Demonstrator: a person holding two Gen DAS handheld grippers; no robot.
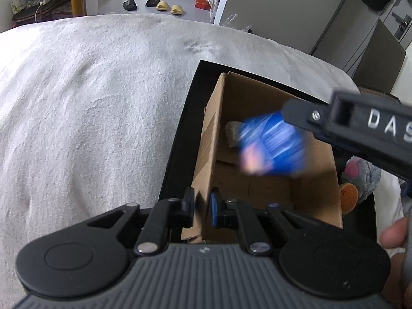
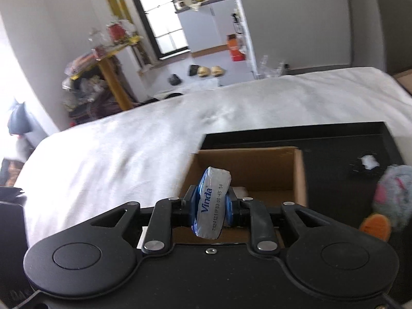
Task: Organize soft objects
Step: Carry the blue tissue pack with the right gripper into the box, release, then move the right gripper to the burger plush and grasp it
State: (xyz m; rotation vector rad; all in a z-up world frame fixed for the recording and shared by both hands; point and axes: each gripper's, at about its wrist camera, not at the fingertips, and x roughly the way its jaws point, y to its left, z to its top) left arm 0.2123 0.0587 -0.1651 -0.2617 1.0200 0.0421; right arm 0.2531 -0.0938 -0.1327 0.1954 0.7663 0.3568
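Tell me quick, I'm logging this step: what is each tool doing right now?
Left tool: closed on the near wall of the brown cardboard box.
Right tool: holding the blue-and-white tissue pack above that box.

cardboard box (image 1: 270, 185) in tray (image 1: 180, 154); tray on bed (image 1: 90, 116) | plush toy (image 1: 360, 180) right of box

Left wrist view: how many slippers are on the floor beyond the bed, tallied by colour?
Black slippers: 2
Yellow slippers: 2
Total: 4
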